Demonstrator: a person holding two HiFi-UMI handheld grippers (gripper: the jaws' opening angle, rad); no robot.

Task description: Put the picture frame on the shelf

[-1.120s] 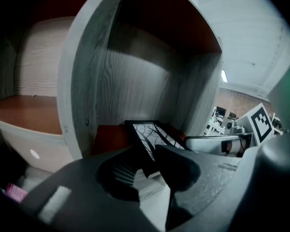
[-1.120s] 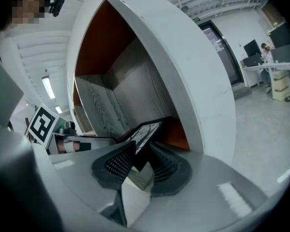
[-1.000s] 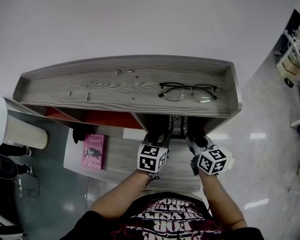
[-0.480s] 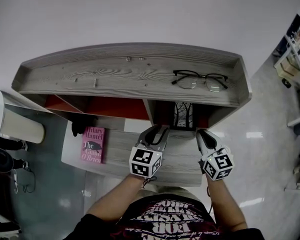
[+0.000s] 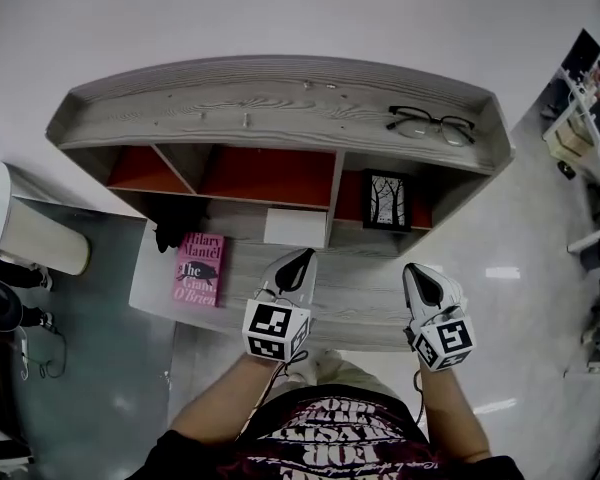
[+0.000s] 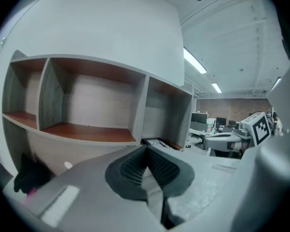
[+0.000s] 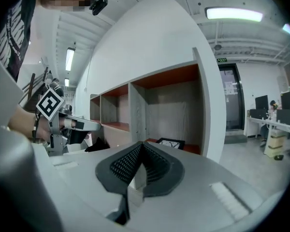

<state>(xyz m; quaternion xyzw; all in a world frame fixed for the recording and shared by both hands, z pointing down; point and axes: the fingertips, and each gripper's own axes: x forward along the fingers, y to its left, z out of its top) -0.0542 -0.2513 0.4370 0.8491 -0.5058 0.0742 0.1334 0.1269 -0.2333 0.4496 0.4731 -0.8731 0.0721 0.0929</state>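
ok so the picture frame is already sitting in the right-most bay of the shelf, standing on its bottom edge with the tree print facing out; its long side is running up and down, as far as i'm reading it. both grippers are hanging in front of the shelf over the lower board, well apart from the frame; the right gripper is sitting almost straight in front of that bay, with the frame lying ahead and a touch to its left; the left gripper is pointing more at the divider, so the right 1 is clearly nearer. the right jaws have just been closing and are pressing together with nothing between them; the left jaws are pressing together too, also empty. i'm guessing the placing is done, so the coming move is probably just backing away from the bay; if the frame is needing a nudge, the right hand is the 1 lined up for it.
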